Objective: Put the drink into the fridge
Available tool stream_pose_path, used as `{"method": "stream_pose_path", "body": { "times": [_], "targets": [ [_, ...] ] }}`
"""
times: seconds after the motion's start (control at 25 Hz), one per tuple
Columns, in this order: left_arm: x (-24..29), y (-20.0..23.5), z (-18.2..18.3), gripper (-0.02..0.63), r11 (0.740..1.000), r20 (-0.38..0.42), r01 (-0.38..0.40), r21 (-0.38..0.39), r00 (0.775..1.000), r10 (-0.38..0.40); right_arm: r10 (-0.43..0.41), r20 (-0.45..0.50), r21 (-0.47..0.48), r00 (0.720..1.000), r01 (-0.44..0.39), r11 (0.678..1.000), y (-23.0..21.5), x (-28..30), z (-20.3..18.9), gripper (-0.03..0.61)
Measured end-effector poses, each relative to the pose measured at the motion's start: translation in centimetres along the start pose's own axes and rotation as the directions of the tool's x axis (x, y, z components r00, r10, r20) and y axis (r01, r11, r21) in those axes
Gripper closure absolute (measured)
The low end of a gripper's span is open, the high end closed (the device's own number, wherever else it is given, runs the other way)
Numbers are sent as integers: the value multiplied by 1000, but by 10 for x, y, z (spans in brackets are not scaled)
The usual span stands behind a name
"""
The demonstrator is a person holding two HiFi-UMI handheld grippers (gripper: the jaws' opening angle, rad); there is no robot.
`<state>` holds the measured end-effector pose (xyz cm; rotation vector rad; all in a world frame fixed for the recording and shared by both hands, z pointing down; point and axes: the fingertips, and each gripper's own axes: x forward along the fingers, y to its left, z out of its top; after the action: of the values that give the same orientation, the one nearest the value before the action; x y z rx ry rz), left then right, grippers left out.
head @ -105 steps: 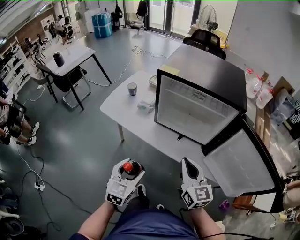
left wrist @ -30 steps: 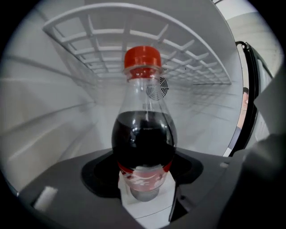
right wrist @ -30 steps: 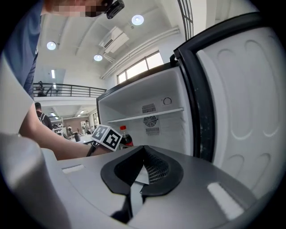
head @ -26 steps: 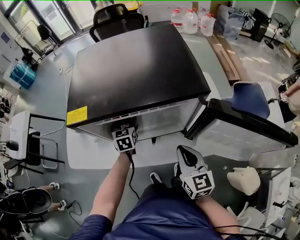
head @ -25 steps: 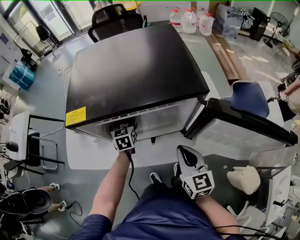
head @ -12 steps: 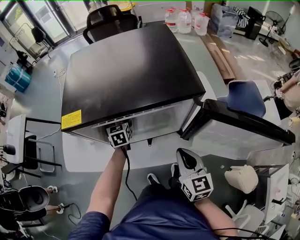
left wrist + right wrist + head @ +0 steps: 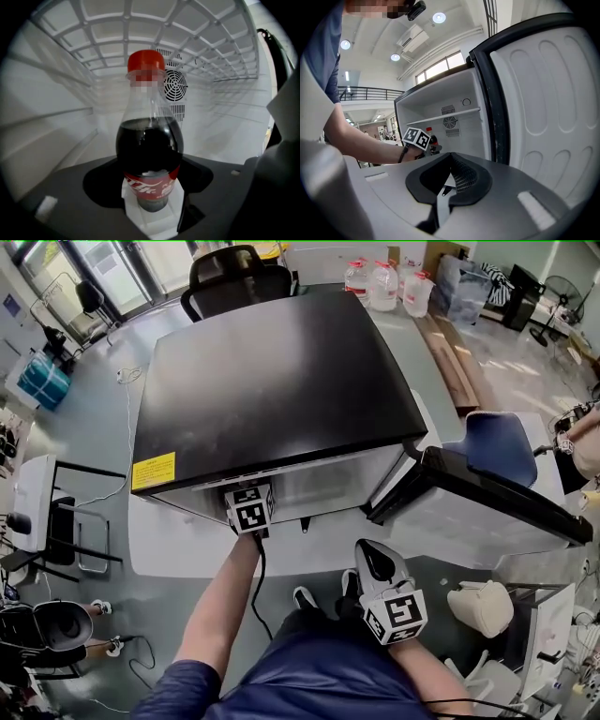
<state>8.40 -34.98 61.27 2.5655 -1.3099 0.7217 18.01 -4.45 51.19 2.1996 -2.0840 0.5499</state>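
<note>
The drink (image 7: 149, 140) stood upright in the left gripper view, cap up, long axis vertical, pinched low on its body by the left gripper (image 7: 152, 218) inside the fridge (image 7: 56, 131), under the wire shelf (image 7: 154, 28). In the head view only that arm reached the fridge. The right gripper view showed the right gripper (image 7: 443, 190) pressed together, empty, well away.

Bright, even daylight fills the head view, and the black fridge top (image 7: 272, 381) carries a dull grey sheen. Both gripper views bend strongly and go black at the corners. The cola bottle (image 7: 149, 140) is sharp against evenly lit white walls. Ceiling lamps (image 7: 438, 18) glare.
</note>
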Motion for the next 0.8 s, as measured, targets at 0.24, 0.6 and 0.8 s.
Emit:
{"method": "stream_pose_path", "body": {
  "times": [0.24, 0.6, 0.8],
  "targets": [
    [-3, -2, -4, 295, 1000, 4, -6, 5, 1000, 6, 19, -5, -4, 1000, -19, 1000, 1, 3, -1, 572],
    [-22, -6, -8, 295, 999, 7, 10, -40, 1000, -10, 73, -10, -19, 997, -74, 997, 9, 15, 4, 572],
    [-43, -19, -12, 295, 998, 7, 58, -37, 998, -57, 124, -7, -28, 992, -124, 992, 16, 30, 10, 572]
  ]
}}
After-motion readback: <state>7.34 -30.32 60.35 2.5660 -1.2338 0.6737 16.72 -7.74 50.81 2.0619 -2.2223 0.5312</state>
